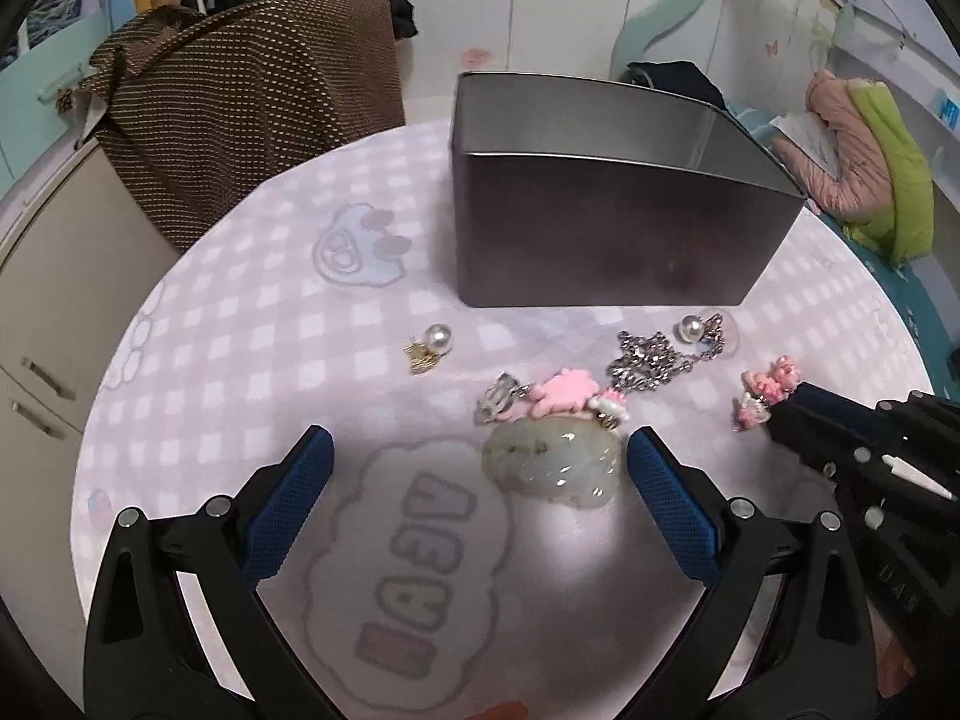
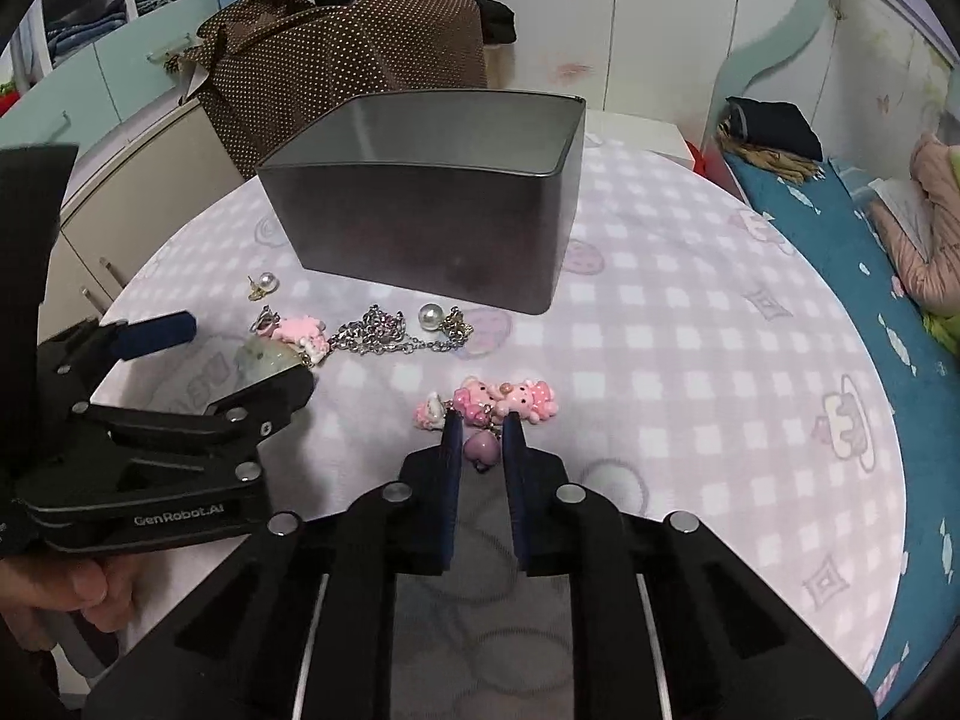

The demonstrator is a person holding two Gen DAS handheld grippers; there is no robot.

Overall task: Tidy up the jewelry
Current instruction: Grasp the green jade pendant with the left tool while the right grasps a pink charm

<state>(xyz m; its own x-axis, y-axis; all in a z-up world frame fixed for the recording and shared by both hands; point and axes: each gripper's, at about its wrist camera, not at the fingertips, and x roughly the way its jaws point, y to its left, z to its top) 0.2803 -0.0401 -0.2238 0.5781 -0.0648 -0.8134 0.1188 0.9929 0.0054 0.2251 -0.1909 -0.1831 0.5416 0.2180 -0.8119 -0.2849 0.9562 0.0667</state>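
My right gripper (image 2: 483, 420) is shut on the purple bead (image 2: 482, 450) of a pink bear charm (image 2: 504, 399), which lies on the checked tablecloth (image 2: 690, 360). In the left wrist view that charm (image 1: 771, 387) shows at the right gripper's tip (image 1: 792, 414). My left gripper (image 1: 480, 438) is open wide, low over the cloth. A pale green jade stone (image 1: 552, 462) lies between its fingers, close to the right one. Just beyond lie a pink clip charm (image 1: 564, 396), a silver chain (image 1: 648, 360) and two pearl earrings (image 1: 435, 336) (image 1: 690, 327). An open dark metal tin (image 1: 600, 228) stands behind them.
The round table's edge (image 2: 888, 420) curves close on the right, with a blue bed (image 2: 840, 228) beyond. A brown dotted cloth (image 1: 252, 102) drapes over furniture at the back left, beside a beige cabinet (image 1: 54, 312). A hand (image 2: 72, 588) holds the left gripper.
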